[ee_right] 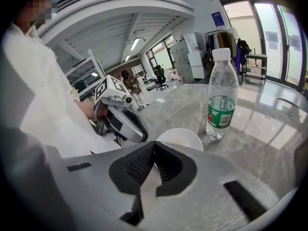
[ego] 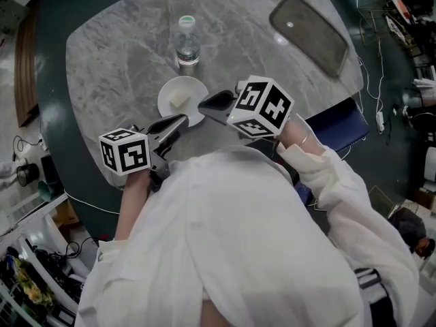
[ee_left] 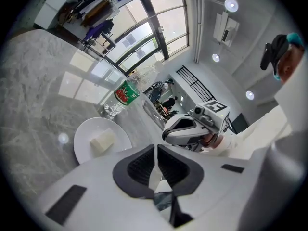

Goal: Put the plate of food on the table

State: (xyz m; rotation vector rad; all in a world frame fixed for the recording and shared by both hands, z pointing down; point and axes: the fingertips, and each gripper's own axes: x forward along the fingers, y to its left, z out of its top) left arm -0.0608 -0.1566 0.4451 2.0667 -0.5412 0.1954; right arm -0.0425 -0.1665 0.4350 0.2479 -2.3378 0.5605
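A small white plate with a pale block of food rests on the grey marble table, near its front edge. In the left gripper view the plate and its food lie just beyond my jaws. My left gripper is shut and empty, its tip close to the plate's near rim. My right gripper is also shut and empty, right at the plate's right rim. The right gripper view shows the plate partly hidden behind the closed jaws.
A clear water bottle with a green label stands just behind the plate. A dark rectangular tray lies at the table's far right. A blue seat is by the table's right edge. My white-sleeved body fills the foreground.
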